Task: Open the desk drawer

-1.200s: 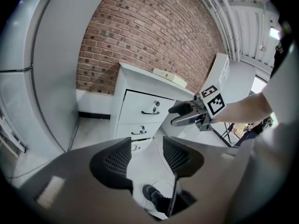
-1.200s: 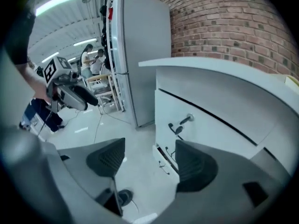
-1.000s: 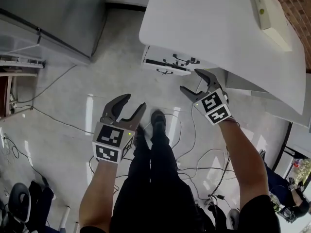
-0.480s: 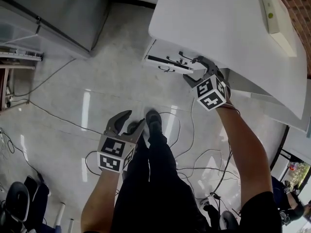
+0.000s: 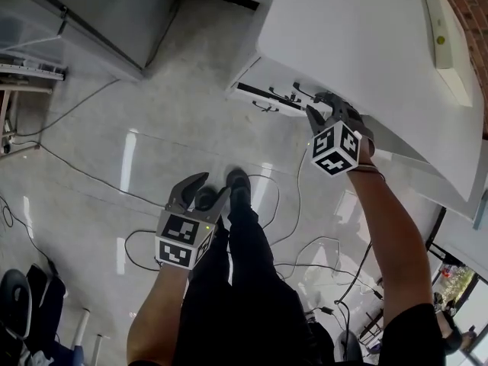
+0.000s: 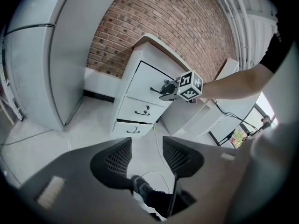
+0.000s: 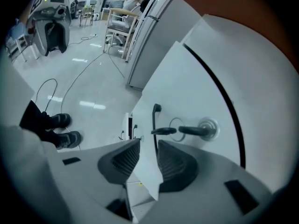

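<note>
1. The white desk (image 5: 366, 44) was seen at the upper right of the head view. A stack of three drawers was placed under its edge, and a brick wall (image 6: 163, 22) was seen behind it.
2. The top drawer (image 6: 142, 80) was located directly under the desk top, above the two other drawers. Its front was seen closed, with only a thin dark line around it.
3. The right gripper (image 5: 322, 105) was held against the front of this drawer and was pointed steeply downwards.
4. In the right gripper view, the thin black handle (image 7: 154, 122) of the drawer was seen between the two jaws.
5. These jaws had just been closing and were narrowed around the handle, but they were not clenched on it. The handle was lying close to one pad (image 7: 174, 161), while a gap was left on the side of the other pad.
6. A key (image 7: 196, 130) was seen in the lock, just beside the handle.
7. The left gripper (image 5: 213, 184) was held low above the floor (image 5: 152, 113), well apart from the desk.
8. Its jaws were spread wide and nothing was grasped by them. Only a dark shoe (image 6: 140, 186) and the floor were seen beyond them.
9. Several cables (image 5: 84, 175) were laid across the glossy floor.
</note>
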Tool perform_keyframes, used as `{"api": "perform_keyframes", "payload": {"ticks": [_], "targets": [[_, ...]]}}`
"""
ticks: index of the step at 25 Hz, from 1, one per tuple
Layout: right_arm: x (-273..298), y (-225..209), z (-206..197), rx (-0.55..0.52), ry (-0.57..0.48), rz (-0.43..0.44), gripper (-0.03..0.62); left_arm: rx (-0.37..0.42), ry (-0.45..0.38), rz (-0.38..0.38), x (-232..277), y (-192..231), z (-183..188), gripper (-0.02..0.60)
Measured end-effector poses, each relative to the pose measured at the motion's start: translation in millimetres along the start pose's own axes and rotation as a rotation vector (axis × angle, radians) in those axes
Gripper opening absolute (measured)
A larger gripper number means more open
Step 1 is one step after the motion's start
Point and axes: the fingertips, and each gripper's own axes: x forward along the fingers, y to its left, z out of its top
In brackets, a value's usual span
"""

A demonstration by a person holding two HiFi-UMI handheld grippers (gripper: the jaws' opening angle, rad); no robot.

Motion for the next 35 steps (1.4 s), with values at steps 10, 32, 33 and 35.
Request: {"api": "perform_keyframes", "payload": {"ticks": [10,32,33,35], "targets": [[-4.8,-10.5,-0.2,0.057,0.001,-0.108,0.031,-0.079,-0.02,0.054,0.5,18.5,-13.9,0.216],[-61.7,86.0,7.1,0.111,-0.049,-0.04,0.032,-0.138,-0.024,0.068,-8.2,22.2,-40.7,0.21],[-63.9,90.9,7.2,0.112,-0.053,-0.045,0.032,-0.135,-0.022,0.066,-7.7,22.4,-40.7,0.21],[-67.4,100.4,7.1,0.115,-0.059,-0.06,0.032,-0.126,-0.017,0.062,-7.1,23.0,-41.7,0.21]]}}
